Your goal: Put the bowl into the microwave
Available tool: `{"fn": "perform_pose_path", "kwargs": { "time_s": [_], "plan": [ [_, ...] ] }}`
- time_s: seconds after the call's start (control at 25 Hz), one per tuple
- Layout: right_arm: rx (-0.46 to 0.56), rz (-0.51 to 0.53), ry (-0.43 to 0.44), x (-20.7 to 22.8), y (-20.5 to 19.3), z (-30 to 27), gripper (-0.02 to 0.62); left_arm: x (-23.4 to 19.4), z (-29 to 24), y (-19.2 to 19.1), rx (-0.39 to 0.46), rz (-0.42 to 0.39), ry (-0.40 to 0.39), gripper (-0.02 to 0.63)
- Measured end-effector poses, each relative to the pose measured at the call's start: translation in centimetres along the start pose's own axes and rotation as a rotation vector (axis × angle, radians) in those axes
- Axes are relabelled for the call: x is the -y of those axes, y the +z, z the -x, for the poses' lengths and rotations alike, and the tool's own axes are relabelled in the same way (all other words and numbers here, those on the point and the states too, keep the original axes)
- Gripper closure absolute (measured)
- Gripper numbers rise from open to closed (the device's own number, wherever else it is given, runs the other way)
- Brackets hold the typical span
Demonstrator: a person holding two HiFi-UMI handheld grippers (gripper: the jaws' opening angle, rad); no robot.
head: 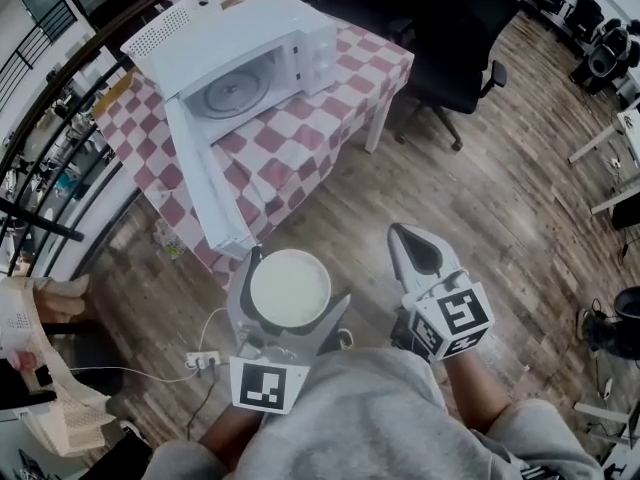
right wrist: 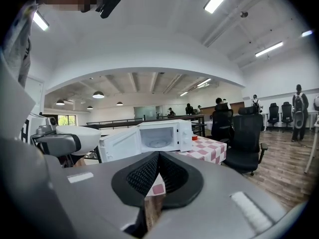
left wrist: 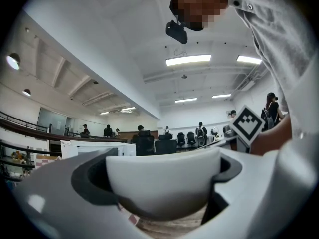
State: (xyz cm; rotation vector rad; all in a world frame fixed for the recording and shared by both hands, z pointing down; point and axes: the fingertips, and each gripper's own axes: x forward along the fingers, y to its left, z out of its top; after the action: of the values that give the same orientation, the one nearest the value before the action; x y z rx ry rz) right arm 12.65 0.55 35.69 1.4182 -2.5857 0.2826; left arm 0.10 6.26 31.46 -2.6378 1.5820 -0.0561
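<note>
A white bowl sits upright between the jaws of my left gripper, which is shut on it and held over the wooden floor, in front of the table. The white microwave stands on the red-and-white checkered table, its door swung fully open and its turntable bare. My right gripper hovers to the right of the bowl, jaws together with nothing in them. In the right gripper view the bowl shows at the left.
Black office chairs stand right of the table. A dark railing curves along the left. A power strip with a cable lies on the floor near my left side. The open door overhangs the table's front edge.
</note>
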Motion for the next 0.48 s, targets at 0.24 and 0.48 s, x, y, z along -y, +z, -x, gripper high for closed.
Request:
{"fn": "perform_pose_path", "kwargs": {
  "time_s": [0.24, 0.48],
  "plan": [
    [-0.016, 0.005, 0.024, 2.0, 1.1, -5.0, 0.598, -1.8, -4.6, -0.9, -0.016, 0.032, -0.019, 0.067],
    [-0.044, 0.008, 0.066, 3.5, 2.0, -9.8, 0.598, -4.3, -8.6, -1.6, -0.048, 0.051, -0.001, 0.067]
  ]
}}
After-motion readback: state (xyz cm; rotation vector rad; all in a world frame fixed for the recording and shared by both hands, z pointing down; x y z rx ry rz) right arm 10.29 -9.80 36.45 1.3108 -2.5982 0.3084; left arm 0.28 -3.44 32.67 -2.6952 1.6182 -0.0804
